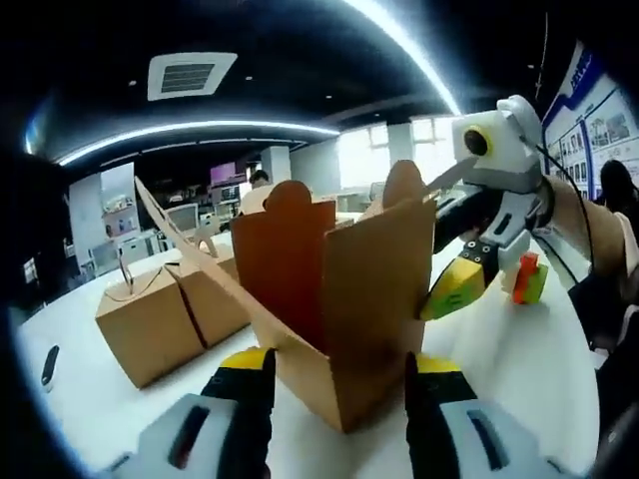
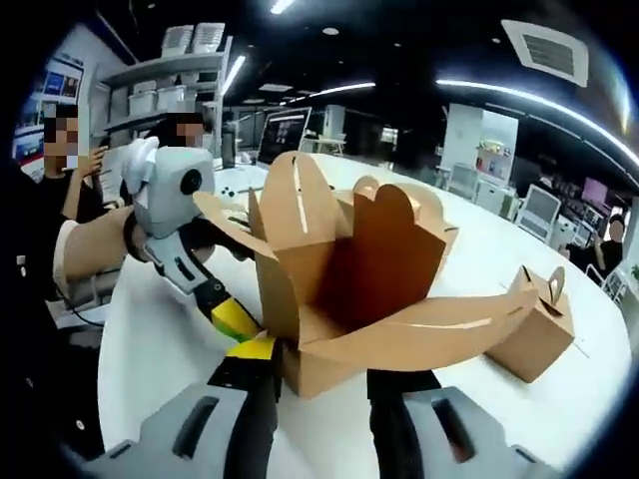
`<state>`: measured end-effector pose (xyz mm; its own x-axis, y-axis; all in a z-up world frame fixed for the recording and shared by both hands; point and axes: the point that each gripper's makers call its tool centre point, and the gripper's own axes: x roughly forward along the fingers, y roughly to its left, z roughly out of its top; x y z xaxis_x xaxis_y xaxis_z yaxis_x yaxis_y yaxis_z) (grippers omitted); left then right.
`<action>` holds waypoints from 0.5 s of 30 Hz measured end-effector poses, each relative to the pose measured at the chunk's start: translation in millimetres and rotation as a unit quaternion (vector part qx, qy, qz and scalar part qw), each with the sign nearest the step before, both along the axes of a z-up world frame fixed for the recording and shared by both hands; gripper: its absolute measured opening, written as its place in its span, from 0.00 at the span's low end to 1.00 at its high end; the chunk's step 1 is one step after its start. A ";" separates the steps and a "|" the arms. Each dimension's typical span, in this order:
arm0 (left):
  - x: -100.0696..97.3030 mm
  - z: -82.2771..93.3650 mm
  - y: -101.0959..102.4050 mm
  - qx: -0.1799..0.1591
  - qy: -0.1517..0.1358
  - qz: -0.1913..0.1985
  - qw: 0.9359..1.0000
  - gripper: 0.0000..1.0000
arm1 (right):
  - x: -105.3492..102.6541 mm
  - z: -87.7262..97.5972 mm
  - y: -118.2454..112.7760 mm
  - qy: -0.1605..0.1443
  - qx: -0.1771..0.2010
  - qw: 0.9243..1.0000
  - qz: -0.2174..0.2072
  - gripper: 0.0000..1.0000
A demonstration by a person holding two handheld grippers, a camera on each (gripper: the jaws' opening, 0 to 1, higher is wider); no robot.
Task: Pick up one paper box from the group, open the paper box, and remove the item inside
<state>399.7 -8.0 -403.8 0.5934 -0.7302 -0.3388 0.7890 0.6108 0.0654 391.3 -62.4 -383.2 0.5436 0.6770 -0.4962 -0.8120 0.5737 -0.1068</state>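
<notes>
My left gripper (image 1: pixel 337 371) low at the near corner of the opened brown paper box (image 1: pixel 339 299) on the white table (image 1: pixel 519 349), jaws parted astride it; my right gripper (image 2: pixel 318 384) likewise parted at its opposite base; box interior not visible; two closed brown paper boxes (image 1: pixel 165 309) just beside it.

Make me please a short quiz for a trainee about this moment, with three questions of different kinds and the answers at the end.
1. True or false: the top flaps of the middle paper box are folded shut.
2. In the left gripper view, how many closed boxes stand beside it? A) one B) two C) four
3. Fill in: the small item on the table near the right gripper is red and ____.
Key: 1 false; 2 B; 3 green.
</notes>
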 end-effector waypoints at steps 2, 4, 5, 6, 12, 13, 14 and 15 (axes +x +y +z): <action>1.9 -1.3 -0.3 -0.002 0.001 0.001 1.000 0.53 | 0.8 -3.8 -0.9 0.011 0.001 1.000 0.000 0.36; 1.3 -3.9 1.1 -0.003 0.010 0.002 1.000 0.53 | 0.3 -7.0 -3.5 0.017 0.001 1.000 -0.003 0.38; 0.2 -4.7 1.9 -0.005 0.014 0.002 1.000 0.55 | -1.1 -8.4 -5.4 0.021 0.000 1.000 -0.004 0.39; -2.1 -5.3 2.5 -0.008 0.017 -0.001 1.000 0.58 | -4.1 -9.1 -6.9 0.027 0.003 1.000 -0.005 0.41; -22.9 -7.2 12.0 -0.021 0.033 -0.012 0.999 0.67 | -31.9 0.7 -25.1 0.059 0.042 0.997 -0.005 0.46; -26.4 -7.5 16.0 -0.021 0.034 -0.010 0.999 0.67 | -35.6 3.9 -32.6 0.058 0.042 0.997 -0.013 0.46; -29.8 -7.7 20.0 -0.023 0.034 -0.007 0.999 0.67 | -39.3 7.3 -41.3 0.055 0.039 0.997 -0.022 0.47; -33.4 -8.1 24.1 -0.026 0.036 -0.004 0.999 0.67 | -43.5 10.8 -50.7 0.051 0.034 0.998 -0.031 0.49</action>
<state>366.3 16.1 -411.9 0.5635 -0.7522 -0.3416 0.7951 0.6060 -0.0228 347.7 -113.1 -372.4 0.5351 0.6777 -0.5044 -0.7792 0.6266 0.0153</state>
